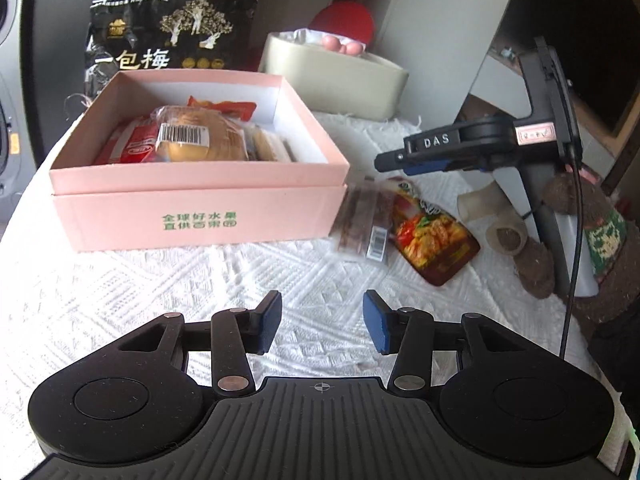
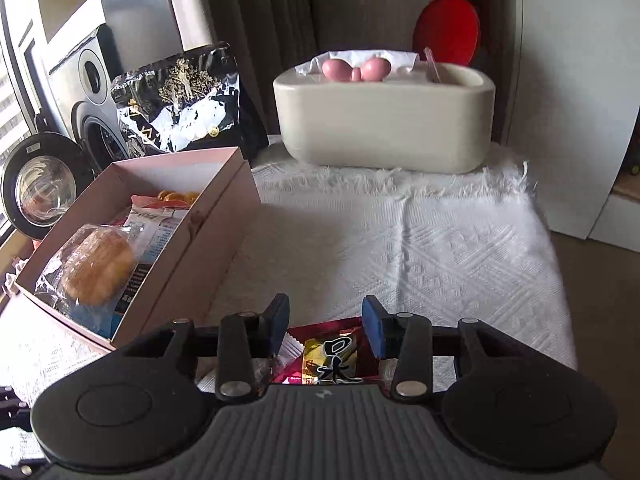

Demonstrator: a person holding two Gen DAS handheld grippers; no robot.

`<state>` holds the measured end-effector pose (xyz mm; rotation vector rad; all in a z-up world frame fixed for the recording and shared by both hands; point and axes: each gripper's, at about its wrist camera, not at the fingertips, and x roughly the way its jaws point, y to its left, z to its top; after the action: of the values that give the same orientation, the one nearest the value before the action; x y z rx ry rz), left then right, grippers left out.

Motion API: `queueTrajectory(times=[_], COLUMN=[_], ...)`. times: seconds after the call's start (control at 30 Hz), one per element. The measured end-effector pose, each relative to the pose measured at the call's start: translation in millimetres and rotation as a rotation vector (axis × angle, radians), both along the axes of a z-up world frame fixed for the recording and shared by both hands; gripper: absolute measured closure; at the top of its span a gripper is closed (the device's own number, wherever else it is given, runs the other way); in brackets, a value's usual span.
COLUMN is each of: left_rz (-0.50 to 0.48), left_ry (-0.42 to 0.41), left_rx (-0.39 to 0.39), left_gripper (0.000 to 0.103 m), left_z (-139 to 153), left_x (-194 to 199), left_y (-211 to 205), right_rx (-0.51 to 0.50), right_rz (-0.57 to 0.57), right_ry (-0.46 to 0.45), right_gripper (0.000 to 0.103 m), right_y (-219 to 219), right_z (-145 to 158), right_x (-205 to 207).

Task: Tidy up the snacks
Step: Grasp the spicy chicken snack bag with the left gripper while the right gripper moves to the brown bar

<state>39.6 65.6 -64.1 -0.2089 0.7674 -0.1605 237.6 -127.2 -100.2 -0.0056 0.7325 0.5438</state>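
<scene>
Two grippers are at work over a white textured cloth [image 1: 160, 280]. The left gripper [image 1: 322, 322] hovers above bare cloth with its blue-padded jaws partly apart and nothing between them; no snack touches it. In front of it stands the pink box [image 1: 200, 216], already holding a wrapped round bun [image 1: 200, 140], a red-and-white packet [image 1: 132, 146] and other wrapped snacks.

Just right of the box, lying flat on the cloth, are a slim brownish packet with a barcode [image 1: 368, 224] and a red pouch with a food picture [image 1: 432, 236]. The right gripper [image 1: 384, 162] shows in the left wrist view as a dark tool pointing toward these two from the right, its tip above them (whether it touches them cannot be told there).

In the right wrist view, the right gripper [image 2: 325, 322] has its jaws partly apart, and a red packet with a yellow label [image 2: 328, 356] lies below and between the fingers; the pads do not visibly press on it. The pink box [image 2: 208, 248] sits to its left. Farther back stand a black foil bag [image 2: 180, 100] and a cream tub [image 2: 384, 124] with a pink bow.
</scene>
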Motion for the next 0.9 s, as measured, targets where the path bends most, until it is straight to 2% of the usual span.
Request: queueTrajectory(times=[0.23,0.37,0.5,0.6,0.7,0.8,0.9], left_rz=[0.028,0.082,0.123,0.091,0.025,-0.062,-0.139], left_ry=[0.010,-0.002,0.001,0.011,0.015,0.019,0.035], left_rx=[-0.003,-0.044,-0.085,-0.076,-0.065,-0.051,-0.056], left_gripper=[0.054,0.054,0.054,0.054,0.054,0.054,0.054], left_z=[4.3,9.1,10.2,9.6,9.4,10.0,7.9], left_x=[-1.4,2.4,4.8,5.4,4.5,0.9,-2.4], left_y=[5.5,21.0,35.1,29.6,14.3,-6.9,-29.2], right_rx=[0.031,0.012,-0.053,-0.082,-0.076,-0.064,-0.026], right_rz=[0.003,0.113,0.221,0.280,0.315,0.268,0.148], right_ry=[0.015,0.014,-0.019,-0.042,-0.020,-0.048,-0.110], right_gripper=[0.061,0.061,0.061,0.061,0.061,0.059,0.044], right_y=[3.2,2.1,2.9,0.1,-7.7,-25.0,-51.3], right_z=[-19.6,-16.7,-20.3,-20.3,-18.2,-9.8,-1.3], right_x=[13.3,-11.5,-49.0,-75.9,-95.6,-113.4,-128.6])
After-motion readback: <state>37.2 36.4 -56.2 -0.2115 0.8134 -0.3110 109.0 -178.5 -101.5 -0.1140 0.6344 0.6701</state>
